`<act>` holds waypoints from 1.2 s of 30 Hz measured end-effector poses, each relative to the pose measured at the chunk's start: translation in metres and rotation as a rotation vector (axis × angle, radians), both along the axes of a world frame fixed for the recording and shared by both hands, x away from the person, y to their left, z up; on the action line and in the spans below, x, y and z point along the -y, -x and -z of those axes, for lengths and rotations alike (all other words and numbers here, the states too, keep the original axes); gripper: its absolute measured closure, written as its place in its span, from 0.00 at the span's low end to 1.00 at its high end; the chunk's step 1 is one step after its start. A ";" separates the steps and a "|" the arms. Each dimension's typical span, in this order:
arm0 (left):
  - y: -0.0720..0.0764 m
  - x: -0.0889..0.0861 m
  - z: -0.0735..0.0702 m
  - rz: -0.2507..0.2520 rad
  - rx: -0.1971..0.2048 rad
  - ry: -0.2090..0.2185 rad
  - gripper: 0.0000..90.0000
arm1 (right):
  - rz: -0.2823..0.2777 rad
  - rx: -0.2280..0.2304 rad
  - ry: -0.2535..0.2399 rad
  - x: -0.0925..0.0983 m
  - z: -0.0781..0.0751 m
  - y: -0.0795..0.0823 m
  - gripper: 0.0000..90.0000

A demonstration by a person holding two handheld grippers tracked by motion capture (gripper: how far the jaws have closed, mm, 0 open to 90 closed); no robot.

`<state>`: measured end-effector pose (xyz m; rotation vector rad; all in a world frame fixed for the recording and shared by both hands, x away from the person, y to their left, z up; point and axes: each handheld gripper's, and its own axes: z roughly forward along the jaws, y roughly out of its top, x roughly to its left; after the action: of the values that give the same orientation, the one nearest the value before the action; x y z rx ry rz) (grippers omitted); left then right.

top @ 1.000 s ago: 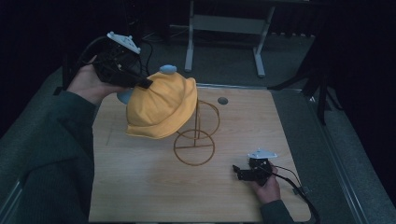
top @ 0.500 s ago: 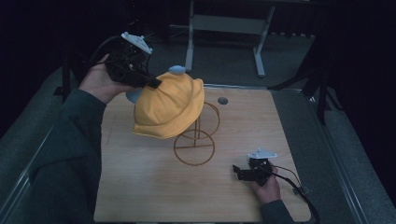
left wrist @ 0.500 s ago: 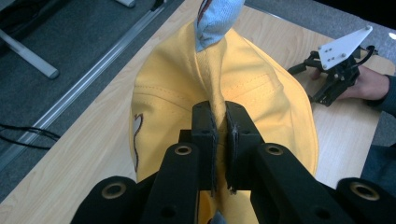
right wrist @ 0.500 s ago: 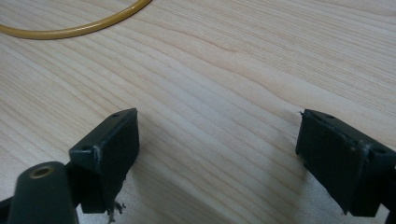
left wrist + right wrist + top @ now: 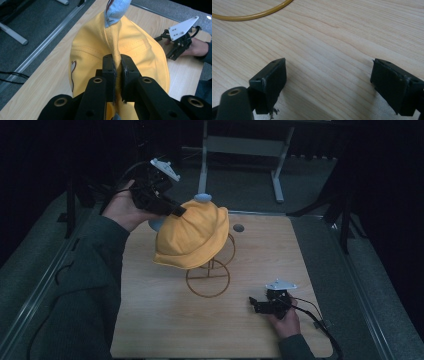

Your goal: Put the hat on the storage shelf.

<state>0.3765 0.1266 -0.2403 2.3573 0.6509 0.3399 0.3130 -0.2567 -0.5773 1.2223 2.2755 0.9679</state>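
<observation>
A yellow cap (image 5: pixel 192 237) hangs tilted over a gold wire stand (image 5: pixel 209 279) in the middle of the wooden table. A pale blue piece (image 5: pixel 202 198) shows at the cap's top and also (image 5: pixel 115 11) in the left gripper view. My left gripper (image 5: pixel 177 211) is shut on a pinched fold of the yellow cap (image 5: pixel 117 63), held above the table at its left rear. My right gripper (image 5: pixel 256 305) rests on the table near the front right, open, with bare wood between its fingers (image 5: pixel 273 80). The stand's ring (image 5: pixel 254 15) curves past it.
The wooden table (image 5: pixel 150 320) has metal rails along its sides. A small dark hole (image 5: pixel 238 227) lies behind the stand. A grey metal frame (image 5: pixel 240 145) stands on the floor beyond the table. The person's sleeve (image 5: pixel 85 290) covers the front left.
My left gripper has carried the yellow cap to the right, over the wire stand. The right gripper has stayed where it was.
</observation>
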 end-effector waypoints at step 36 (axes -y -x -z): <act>-0.017 0.065 0.032 0.033 -0.015 -0.072 0.90 | 0.001 -0.002 -0.002 0.000 0.000 0.000 0.15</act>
<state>0.3931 0.0620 -0.2727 2.4386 0.6150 0.3365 0.3129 -0.2566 -0.5773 1.2253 2.2756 0.9691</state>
